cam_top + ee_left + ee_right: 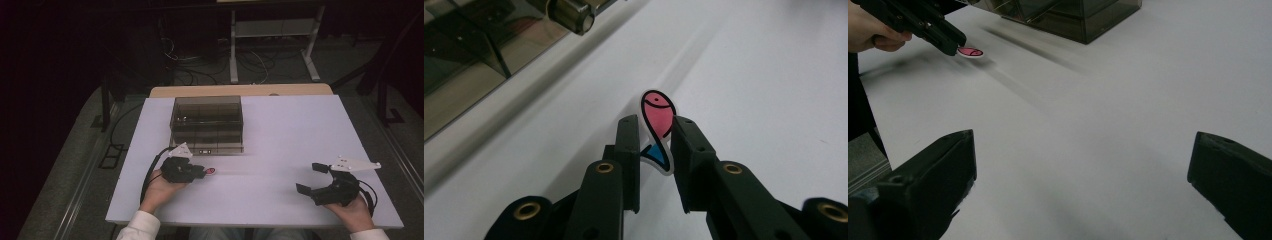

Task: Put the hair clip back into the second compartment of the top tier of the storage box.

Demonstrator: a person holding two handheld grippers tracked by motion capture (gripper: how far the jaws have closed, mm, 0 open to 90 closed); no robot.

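Gripping from the near left part of the white table, the left gripper has its two black jaws pinched on a small flat fish token, pink in the body with a blue tail; the tail end sits between the jaws and the pink head sticks out beyond their tips. From the right gripper view the token seems to hang just above the tabletop, though I cannot tell whether it touches. Its long axis runs along the jaws, pointing right across the table. A smoky clear compartment box stands just beyond the left gripper, toward the far side, so any move into it would likely go away from the person. Well apart at the near right, the right gripper holds nothing, its jaws spread wide over bare table.
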